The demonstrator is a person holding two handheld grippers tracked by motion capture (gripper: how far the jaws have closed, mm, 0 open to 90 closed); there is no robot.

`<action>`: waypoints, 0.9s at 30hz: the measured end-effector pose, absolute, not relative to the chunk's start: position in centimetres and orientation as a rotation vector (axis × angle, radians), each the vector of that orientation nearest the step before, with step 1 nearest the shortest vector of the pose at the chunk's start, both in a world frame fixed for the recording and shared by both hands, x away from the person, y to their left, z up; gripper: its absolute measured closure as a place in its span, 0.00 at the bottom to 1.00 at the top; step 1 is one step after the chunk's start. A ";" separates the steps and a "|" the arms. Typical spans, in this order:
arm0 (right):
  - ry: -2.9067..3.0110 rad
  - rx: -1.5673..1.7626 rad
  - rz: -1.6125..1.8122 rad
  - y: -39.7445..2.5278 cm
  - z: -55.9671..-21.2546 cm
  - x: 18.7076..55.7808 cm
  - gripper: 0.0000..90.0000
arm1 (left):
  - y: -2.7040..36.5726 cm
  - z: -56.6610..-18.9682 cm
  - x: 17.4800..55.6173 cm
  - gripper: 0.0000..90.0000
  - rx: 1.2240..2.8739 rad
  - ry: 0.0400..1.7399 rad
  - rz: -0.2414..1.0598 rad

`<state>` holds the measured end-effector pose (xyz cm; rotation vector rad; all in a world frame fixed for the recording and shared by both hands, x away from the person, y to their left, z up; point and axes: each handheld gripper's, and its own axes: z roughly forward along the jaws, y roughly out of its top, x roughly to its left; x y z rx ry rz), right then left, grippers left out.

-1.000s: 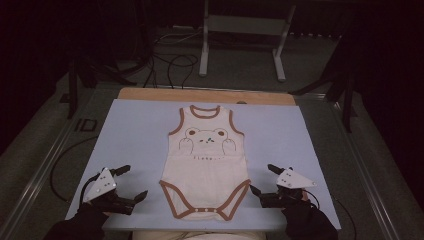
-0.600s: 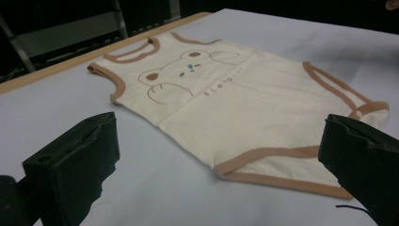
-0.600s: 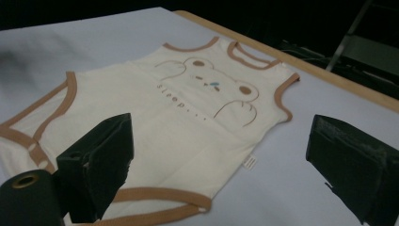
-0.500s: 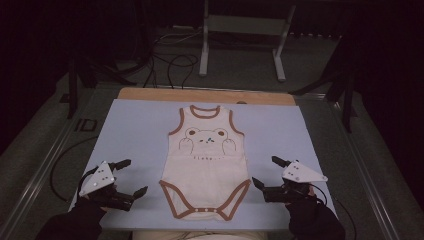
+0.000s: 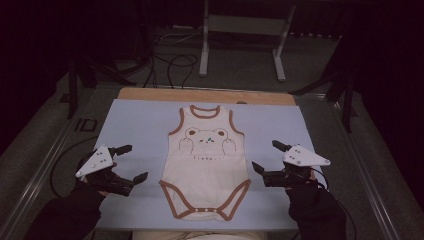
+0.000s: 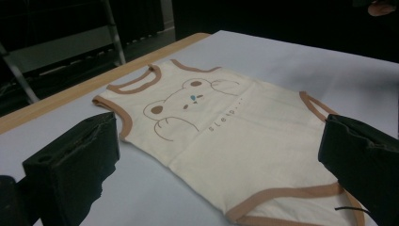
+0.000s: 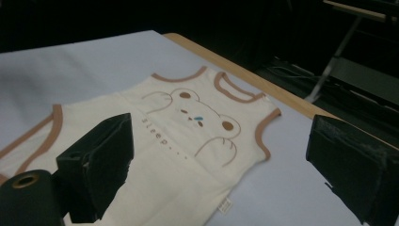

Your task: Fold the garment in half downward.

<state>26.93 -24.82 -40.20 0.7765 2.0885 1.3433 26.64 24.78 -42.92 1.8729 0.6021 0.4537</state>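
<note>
A cream baby bodysuit (image 5: 205, 165) with brown trim and a bear print lies flat in the middle of the pale blue mat (image 5: 135, 120), neck opening pointing away from me. My left gripper (image 5: 136, 161) hovers open just left of its lower half, jaws spread wide, nothing between them. To the right of the garment my right gripper (image 5: 265, 154) is open too and holds nothing. In the left gripper view the bodysuit (image 6: 226, 122) lies beyond the spread jaws of the left gripper (image 6: 216, 136). The right gripper (image 7: 221, 136) frames the bodysuit (image 7: 188, 141) the same way.
The mat covers a wooden tabletop whose far edge (image 5: 200, 94) shows as a tan strip. Behind the table stand a metal frame (image 5: 240, 25) and cables (image 5: 170, 62) on the floor. Bare mat lies on both sides of the garment.
Both grippers have moved forward along the sides of the bodysuit, away from the table's near edge, still open. The bodysuit has not moved.
</note>
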 end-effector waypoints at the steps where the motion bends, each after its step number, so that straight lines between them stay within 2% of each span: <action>1: 2.086 0.773 1.345 -24.7 -40.0 27.1 0.09 | 24.7 -42.8 26.8 0.00 1.875 0.602 0.449; 13: 2.080 0.768 1.341 -23.7 -39.4 29.5 0.09 | 23.5 -41.8 29.1 0.00 1.896 0.584 0.410; 27: 2.106 0.863 1.289 -23.0 -41.5 32.8 0.09 | 21.9 -42.3 31.8 0.00 1.932 0.628 0.406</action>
